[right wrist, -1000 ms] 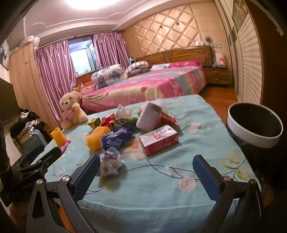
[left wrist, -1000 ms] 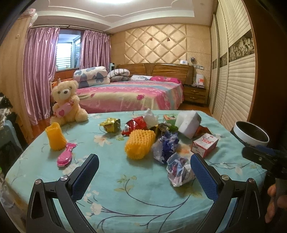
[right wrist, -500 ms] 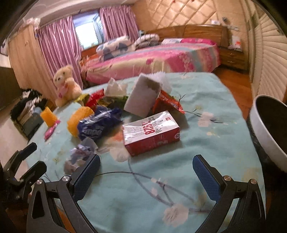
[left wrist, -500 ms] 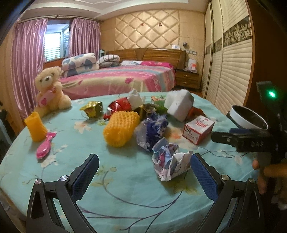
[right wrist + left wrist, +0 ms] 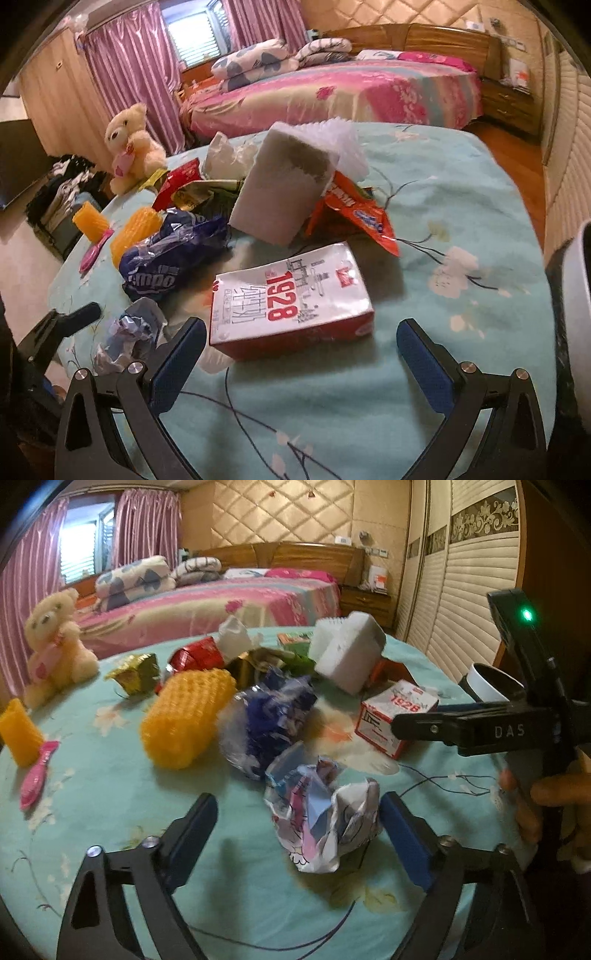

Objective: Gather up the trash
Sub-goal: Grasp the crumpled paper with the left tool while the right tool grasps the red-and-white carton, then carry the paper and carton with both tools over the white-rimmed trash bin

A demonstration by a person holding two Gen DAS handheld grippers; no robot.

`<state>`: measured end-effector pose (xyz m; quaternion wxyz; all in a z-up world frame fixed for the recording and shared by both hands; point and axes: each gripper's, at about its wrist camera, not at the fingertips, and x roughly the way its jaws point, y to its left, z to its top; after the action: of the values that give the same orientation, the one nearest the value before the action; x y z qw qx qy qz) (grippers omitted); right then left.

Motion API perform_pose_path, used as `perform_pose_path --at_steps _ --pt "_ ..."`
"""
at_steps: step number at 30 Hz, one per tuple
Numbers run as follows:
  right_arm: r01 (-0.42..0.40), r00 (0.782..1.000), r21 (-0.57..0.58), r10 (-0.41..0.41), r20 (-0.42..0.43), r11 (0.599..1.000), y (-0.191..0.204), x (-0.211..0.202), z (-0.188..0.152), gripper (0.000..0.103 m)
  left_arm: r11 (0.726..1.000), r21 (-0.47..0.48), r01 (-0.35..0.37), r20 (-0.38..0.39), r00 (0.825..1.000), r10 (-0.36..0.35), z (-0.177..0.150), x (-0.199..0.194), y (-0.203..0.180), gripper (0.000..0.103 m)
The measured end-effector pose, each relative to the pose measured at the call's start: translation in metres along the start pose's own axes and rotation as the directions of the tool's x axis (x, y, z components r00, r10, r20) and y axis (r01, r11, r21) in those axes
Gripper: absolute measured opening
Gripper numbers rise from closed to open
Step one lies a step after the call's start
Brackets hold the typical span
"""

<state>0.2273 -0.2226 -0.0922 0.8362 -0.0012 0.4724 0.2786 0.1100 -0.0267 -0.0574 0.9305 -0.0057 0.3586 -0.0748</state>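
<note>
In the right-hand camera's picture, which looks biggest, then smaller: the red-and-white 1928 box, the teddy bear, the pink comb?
As they look in the right wrist view:
1. The 1928 box, by far the largest, though it lies nearest the camera.
2. The teddy bear, far off at the table's back edge, so its true size is unsure.
3. The pink comb, a small sliver.

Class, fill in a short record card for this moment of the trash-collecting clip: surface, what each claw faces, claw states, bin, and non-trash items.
surface: round table with teal floral cloth
left claw: open, around the crumpled paper wad
right claw: open, facing the red and white 1928 carton
bin: white-rimmed bin beside the table's right edge
non-trash items: teddy bear, pink brush
</note>
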Motion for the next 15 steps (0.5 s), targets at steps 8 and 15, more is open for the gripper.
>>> perform_pose_path --at_steps 8,15 --pt "0.026 0.999 -0.033 -0.026 -0.018 0.999 0.004 0.004 -0.001 0.092 0.999 0.018 0.044 -0.018 0.999 -0.044 0.0 -0.008 -0.007 0.044" --pt "0.029 0.998 0.063 -0.033 0.056 0.998 -0.014 -0.027 -0.013 0.092 0.997 0.051 0.064 0.007 0.998 -0.064 0.009 -0.01 -0.011 0.028"
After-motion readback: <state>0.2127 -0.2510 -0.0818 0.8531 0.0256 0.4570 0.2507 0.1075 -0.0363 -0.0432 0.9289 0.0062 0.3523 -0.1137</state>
